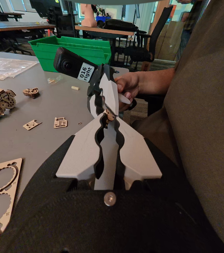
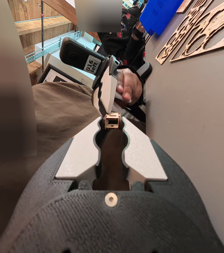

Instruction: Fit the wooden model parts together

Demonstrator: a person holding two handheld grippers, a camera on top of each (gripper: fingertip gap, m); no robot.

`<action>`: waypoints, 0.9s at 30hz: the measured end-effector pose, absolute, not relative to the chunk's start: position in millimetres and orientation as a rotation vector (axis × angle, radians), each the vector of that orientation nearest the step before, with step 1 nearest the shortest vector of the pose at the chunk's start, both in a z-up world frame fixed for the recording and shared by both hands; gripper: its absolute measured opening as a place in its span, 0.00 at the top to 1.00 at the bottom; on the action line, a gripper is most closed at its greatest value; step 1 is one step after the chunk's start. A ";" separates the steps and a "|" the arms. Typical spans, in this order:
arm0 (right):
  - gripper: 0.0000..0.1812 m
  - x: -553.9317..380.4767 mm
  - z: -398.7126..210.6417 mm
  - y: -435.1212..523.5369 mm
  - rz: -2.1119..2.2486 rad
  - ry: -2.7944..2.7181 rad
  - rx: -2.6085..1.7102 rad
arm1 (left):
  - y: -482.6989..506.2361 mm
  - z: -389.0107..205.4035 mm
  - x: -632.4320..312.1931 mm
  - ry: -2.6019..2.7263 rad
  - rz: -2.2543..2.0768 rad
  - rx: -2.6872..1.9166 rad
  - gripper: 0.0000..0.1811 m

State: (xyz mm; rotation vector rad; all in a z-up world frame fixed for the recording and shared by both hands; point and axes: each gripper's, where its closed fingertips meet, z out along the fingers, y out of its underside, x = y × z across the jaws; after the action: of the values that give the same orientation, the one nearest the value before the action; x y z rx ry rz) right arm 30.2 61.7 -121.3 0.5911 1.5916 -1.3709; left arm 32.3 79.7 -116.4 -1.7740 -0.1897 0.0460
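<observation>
Both grippers, left gripper (image 1: 109,118) and right gripper (image 2: 112,121), pinch one small boxy slotted wooden subassembly (image 2: 112,121).

A small pale laser-cut wooden box-like sub-assembly (image 2: 112,121) with slotted walls is held in mid-air, off the grey table (image 1: 56,104).

Even, soft indoor light falls on the grey table (image 1: 54,136), with faint shadows and glare on a plastic sheet (image 1: 6,65); wide-angle distortion bends edges, and nearby parts blur.
</observation>
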 end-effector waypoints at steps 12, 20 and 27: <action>0.88 18.9 -115.7 65.7 -1.499 1.678 0.564 | 71.9 -107.8 17.0 -0.365 -0.125 -1.662 0.89; 0.88 19.8 -110.8 64.6 -1.715 2.009 0.361 | 71.8 -106.7 17.2 -0.490 -0.443 -1.572 0.84; 0.88 24.1 -109.0 63.1 -1.753 2.043 0.307 | 76.6 -113.9 25.6 -0.424 -0.369 -1.655 0.86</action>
State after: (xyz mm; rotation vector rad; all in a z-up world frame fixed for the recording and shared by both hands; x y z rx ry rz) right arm 24.1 63.1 -109.0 0.3065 2.0425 -1.7530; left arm 25.6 76.6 -113.9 -1.6554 -0.4238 -0.3689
